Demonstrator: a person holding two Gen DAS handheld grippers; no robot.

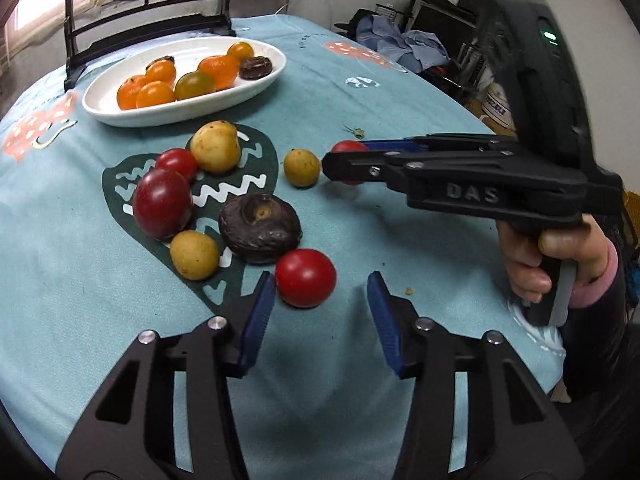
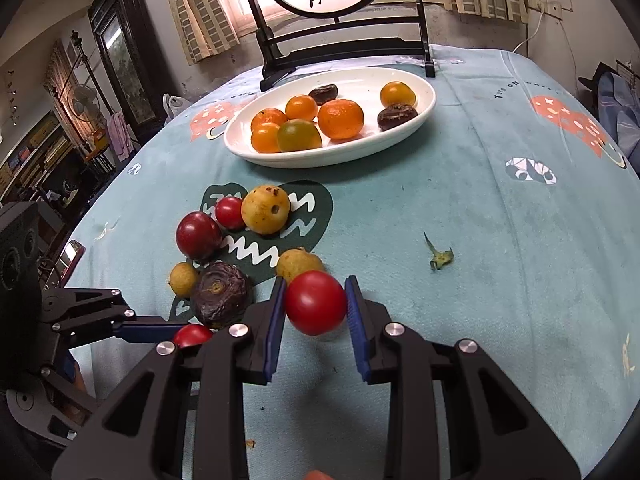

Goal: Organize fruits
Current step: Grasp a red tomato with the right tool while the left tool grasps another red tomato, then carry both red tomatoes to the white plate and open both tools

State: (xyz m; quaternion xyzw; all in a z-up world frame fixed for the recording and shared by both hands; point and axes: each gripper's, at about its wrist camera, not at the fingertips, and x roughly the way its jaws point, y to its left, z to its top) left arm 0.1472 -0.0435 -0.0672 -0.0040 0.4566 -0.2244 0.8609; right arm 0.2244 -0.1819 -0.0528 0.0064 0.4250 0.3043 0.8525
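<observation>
My right gripper is shut on a red tomato just above the cloth; in the left wrist view the same gripper holds the tomato beside a small yellow fruit. My left gripper is open, with another red tomato lying just beyond its left finger. Loose fruits lie on the cloth: a dark red plum, a small tomato, yellow fruits and a wrinkled dark fruit. A white oval plate holds several oranges and two dark fruits.
A teal tablecloth covers the round table. A black framed stand rises behind the plate. A green stem scrap lies on the cloth to the right. The table edge drops off at both sides.
</observation>
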